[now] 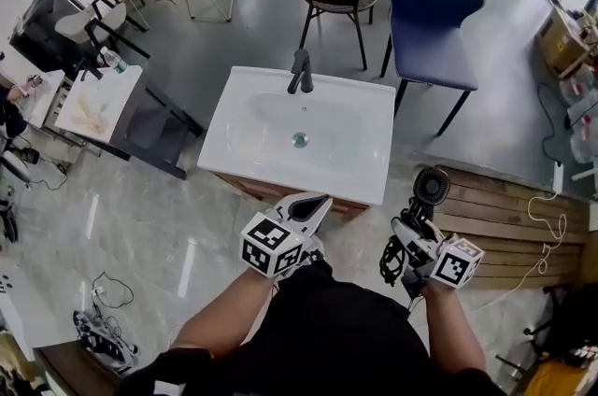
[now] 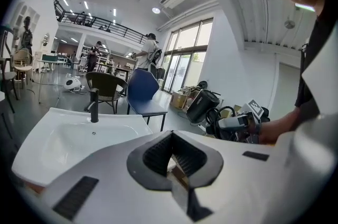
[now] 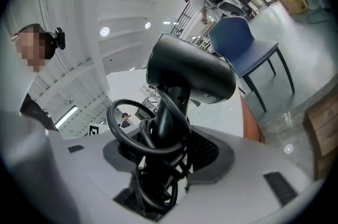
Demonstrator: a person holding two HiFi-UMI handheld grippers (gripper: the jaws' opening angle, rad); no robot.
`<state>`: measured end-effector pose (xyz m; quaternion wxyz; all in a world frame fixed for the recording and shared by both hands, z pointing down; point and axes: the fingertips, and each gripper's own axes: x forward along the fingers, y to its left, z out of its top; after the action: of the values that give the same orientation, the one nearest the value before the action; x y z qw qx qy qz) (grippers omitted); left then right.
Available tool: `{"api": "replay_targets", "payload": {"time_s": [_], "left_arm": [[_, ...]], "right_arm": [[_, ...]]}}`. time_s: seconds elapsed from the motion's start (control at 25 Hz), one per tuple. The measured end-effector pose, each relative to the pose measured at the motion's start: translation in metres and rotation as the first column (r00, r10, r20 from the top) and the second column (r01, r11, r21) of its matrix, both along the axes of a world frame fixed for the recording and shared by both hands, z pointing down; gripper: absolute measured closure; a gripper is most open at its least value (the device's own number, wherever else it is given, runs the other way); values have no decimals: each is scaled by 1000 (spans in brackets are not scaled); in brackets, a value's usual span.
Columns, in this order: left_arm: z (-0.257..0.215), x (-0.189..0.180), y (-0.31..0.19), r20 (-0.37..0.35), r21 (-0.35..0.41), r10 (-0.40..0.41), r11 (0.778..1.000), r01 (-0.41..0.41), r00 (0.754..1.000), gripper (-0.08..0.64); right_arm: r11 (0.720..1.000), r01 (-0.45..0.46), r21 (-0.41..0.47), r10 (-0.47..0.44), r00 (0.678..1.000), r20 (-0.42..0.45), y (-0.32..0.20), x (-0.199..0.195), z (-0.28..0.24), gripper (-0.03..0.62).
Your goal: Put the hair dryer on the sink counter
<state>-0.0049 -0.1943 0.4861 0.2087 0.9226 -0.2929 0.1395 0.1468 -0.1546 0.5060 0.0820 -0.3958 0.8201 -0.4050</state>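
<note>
Holding hair dryer, right tool forward.

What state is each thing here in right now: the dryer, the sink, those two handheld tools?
hair dryer: held by its handle, cord looped, not yet on the counter.
right gripper: fingers shut on the hair dryer.
left gripper: fingers together, nothing between them.
sink: basin holds nothing.
faucet: no water running.
chair: unoccupied.
</note>
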Motion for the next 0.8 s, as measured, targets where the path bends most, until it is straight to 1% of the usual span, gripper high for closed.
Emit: {"api": "replay_targets", "payload": {"time_s": [0.24, 0.36, 0.52, 0.64, 0.8], "left_arm": [[8, -20, -56, 0, -8, 56, 998, -56, 998, 560], [12, -30, -80, -6, -12, 75, 997, -75, 997, 560], [14, -42, -104, -5, -18, 78, 997, -78, 997, 560], [14, -47, -115, -9, -24, 71, 997, -71, 997, 560], [19, -51, -128, -11, -33, 46, 998, -46, 999, 560]], "right_arm": [[1000, -9, -15, 8, 995, -100, -58, -22, 10, 374], [1000, -17, -24, 13, 987, -158, -81, -27, 18, 374], [998, -14, -62, -2, 968, -252, -106, -27, 35, 376], [995, 5, -95, -34, 951, -308, -119, -26, 47, 376], [992, 55, -109, -94, 913, -397, -141, -21, 58, 377]]}}
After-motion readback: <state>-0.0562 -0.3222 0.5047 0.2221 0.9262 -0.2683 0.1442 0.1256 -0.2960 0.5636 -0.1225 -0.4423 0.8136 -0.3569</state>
